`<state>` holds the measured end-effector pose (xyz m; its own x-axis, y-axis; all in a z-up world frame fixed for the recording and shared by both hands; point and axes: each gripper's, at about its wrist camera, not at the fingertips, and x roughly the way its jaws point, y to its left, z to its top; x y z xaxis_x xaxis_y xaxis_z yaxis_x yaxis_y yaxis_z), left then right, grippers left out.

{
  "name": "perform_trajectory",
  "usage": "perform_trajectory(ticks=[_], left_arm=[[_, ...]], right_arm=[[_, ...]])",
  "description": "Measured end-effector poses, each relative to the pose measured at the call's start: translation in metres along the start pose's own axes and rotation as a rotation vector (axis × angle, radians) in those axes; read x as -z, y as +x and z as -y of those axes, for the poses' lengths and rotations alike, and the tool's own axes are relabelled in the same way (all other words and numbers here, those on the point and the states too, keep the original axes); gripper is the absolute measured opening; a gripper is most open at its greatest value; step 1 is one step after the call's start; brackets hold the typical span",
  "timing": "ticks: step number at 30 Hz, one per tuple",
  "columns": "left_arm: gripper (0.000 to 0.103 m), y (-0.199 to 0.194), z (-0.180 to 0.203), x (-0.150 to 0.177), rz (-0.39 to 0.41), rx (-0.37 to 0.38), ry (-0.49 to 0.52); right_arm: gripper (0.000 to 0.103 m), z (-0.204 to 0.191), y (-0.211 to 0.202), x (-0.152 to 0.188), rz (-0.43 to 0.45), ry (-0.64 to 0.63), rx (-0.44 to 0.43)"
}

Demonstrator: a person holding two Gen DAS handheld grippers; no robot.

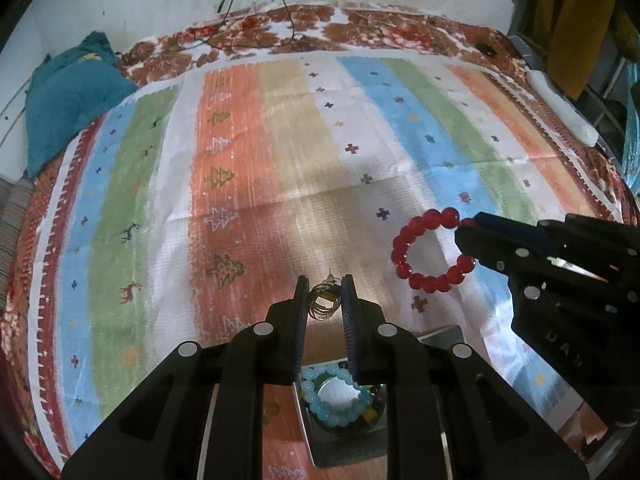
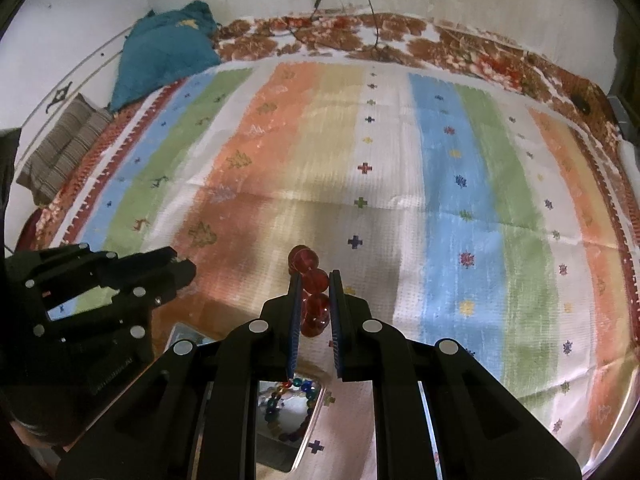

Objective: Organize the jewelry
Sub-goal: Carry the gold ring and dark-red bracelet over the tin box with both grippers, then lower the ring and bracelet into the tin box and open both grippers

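My left gripper is shut on a gold hoop earring, held above the striped cloth. My right gripper is shut on a red bead bracelet, seen edge-on between its jaws; in the left wrist view the red bracelet hangs as a full ring from the right gripper. Under the left gripper stands a shiny metal tray holding a light blue bead bracelet and darker beads. In the right wrist view the tray holds a multicoloured bead bracelet. The left gripper shows at the left.
A striped, patterned cloth covers the bed. A teal cloth bundle lies at the far left, a striped grey cushion beside it. Cables hang down the back wall. A white object lies at the right edge.
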<state>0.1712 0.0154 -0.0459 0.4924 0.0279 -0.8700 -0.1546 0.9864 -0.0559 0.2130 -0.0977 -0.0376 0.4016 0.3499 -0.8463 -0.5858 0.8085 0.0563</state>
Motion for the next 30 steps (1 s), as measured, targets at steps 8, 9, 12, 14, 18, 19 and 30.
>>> perform_trajectory(ticks=[8, 9, 12, 14, 18, 19, 30], left_arm=[[0.016, -0.019, 0.000, 0.013, 0.029, 0.015, -0.005], [0.016, -0.020, 0.000, 0.015, 0.030, 0.015, -0.005], [0.016, -0.024, 0.001, 0.021, 0.033, 0.015, -0.004], [0.016, -0.027, 0.002, 0.024, 0.035, 0.017, -0.003], [0.016, -0.032, 0.003, 0.031, 0.039, 0.016, 0.001], [0.016, -0.032, 0.003, 0.033, 0.038, 0.014, 0.003], [0.016, -0.037, 0.005, 0.043, 0.035, 0.008, 0.007]], right_arm=[[0.014, -0.010, -0.019, 0.012, 0.023, -0.019, -0.014], [0.014, -0.011, -0.020, 0.014, 0.023, -0.023, -0.015], [0.014, -0.015, -0.025, 0.020, 0.024, -0.032, -0.021], [0.014, -0.017, -0.028, 0.024, 0.029, -0.036, -0.024], [0.014, -0.019, -0.033, 0.031, 0.028, -0.041, -0.027], [0.014, -0.020, -0.034, 0.033, 0.027, -0.044, -0.026], [0.014, -0.031, -0.048, 0.054, 0.037, -0.073, -0.039]])
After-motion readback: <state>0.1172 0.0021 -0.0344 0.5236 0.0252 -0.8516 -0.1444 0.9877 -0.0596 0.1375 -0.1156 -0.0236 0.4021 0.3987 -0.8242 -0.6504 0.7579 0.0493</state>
